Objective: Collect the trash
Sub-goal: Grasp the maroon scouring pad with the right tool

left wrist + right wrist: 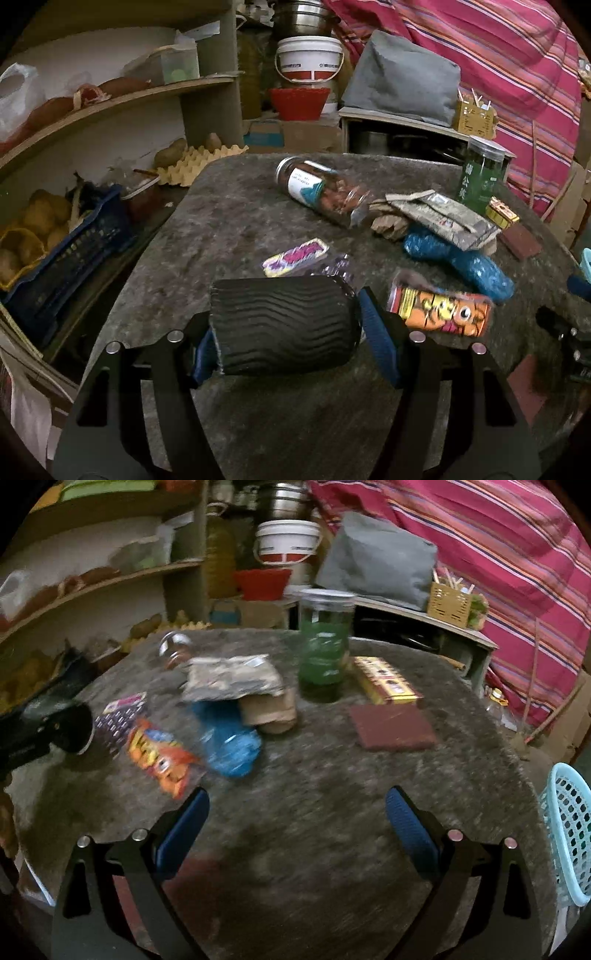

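My left gripper [286, 332] is shut on a black ribbed roll [284, 325] and holds it over the dark round table [229, 221]. Beyond it lie a purple snack wrapper [295, 256], an orange snack wrapper [441, 314], a crumpled blue bag [458, 258], a grey packet [443, 218] and brown paper [388, 221]. My right gripper [295, 827] is open and empty above bare table. In the right wrist view the orange wrapper [162, 760], blue bag [229, 742] and grey packet [232, 679] lie ahead to its left. The left gripper [48, 720] shows at the left edge.
A jar [317, 190] lies on its side; a green jar [325, 642] stands upright beside a yellow box [386, 681] and a brown pad [391, 727]. A light blue basket [569, 834] stands off the table's right edge. Shelves and a blue crate [66, 254] are left.
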The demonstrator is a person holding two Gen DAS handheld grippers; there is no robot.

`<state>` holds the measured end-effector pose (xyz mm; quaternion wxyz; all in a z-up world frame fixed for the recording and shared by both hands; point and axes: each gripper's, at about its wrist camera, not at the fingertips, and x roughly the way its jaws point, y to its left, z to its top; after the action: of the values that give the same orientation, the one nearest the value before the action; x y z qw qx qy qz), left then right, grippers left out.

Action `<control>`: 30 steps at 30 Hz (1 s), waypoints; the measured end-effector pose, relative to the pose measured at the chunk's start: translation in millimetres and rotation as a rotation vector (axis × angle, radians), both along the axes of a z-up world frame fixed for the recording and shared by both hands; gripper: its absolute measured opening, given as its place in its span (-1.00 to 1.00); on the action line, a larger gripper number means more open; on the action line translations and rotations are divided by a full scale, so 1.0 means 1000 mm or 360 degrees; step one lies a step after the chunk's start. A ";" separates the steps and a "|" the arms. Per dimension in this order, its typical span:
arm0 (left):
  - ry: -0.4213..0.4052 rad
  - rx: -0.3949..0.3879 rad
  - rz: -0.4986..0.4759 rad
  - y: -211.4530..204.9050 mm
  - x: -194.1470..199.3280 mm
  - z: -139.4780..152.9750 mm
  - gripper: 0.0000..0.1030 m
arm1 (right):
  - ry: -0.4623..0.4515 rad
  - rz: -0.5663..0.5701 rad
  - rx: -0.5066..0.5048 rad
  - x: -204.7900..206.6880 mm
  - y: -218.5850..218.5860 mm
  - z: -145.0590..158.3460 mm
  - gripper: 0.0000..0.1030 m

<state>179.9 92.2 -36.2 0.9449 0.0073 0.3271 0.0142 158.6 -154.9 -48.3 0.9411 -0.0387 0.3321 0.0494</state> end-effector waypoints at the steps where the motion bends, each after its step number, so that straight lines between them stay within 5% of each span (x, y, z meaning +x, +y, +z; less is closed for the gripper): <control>1: 0.0004 -0.0013 -0.0003 0.002 -0.003 -0.001 0.29 | 0.0002 0.0015 -0.0001 -0.003 0.004 -0.001 0.83; 8: 0.0052 -0.0048 0.0030 0.014 -0.026 -0.018 0.31 | 0.0029 0.0041 0.0030 -0.032 0.023 -0.012 0.92; 11: 0.0099 0.0014 0.0060 0.016 -0.026 -0.029 0.56 | 0.0033 0.0057 0.0006 -0.039 0.032 -0.014 0.92; 13: 0.0131 0.0041 0.0075 0.017 -0.024 -0.037 0.56 | 0.0027 0.0056 -0.0008 -0.042 0.035 -0.015 0.92; 22: 0.0090 -0.0023 0.0082 0.029 -0.028 -0.031 0.22 | 0.0022 0.0073 0.0026 -0.060 0.049 -0.019 0.92; 30: 0.0032 0.0004 0.0080 0.031 -0.035 -0.022 0.21 | 0.0011 0.0064 -0.0022 -0.064 0.063 -0.030 0.92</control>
<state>144.5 123.0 -58.2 0.9408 0.0004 0.3368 0.0384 94.6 -92.3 -78.6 0.9385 -0.0515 0.3348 0.0660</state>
